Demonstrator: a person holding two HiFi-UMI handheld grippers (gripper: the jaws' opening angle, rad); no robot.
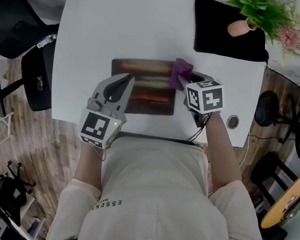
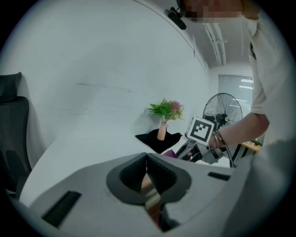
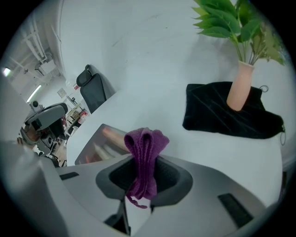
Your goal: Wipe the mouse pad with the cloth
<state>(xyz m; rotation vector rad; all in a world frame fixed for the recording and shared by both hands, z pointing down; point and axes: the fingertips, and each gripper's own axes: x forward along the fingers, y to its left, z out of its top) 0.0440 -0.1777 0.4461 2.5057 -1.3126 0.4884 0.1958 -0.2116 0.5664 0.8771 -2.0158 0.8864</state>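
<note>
While my right gripper (image 1: 183,82) pinches the cloth (image 1: 181,69) at the mouse pad's (image 1: 148,98) right edge, the pad stretches left toward my closed left gripper (image 1: 124,82).

The cloth (image 3: 142,152) was purple, mouse pad (image 1: 153,103) dark brown with reddish-orange bands, surface (image 1: 126,21) white, vase (image 3: 240,88) pale pink on a black mat (image 3: 217,115), leaves (image 3: 226,21) green.
</note>
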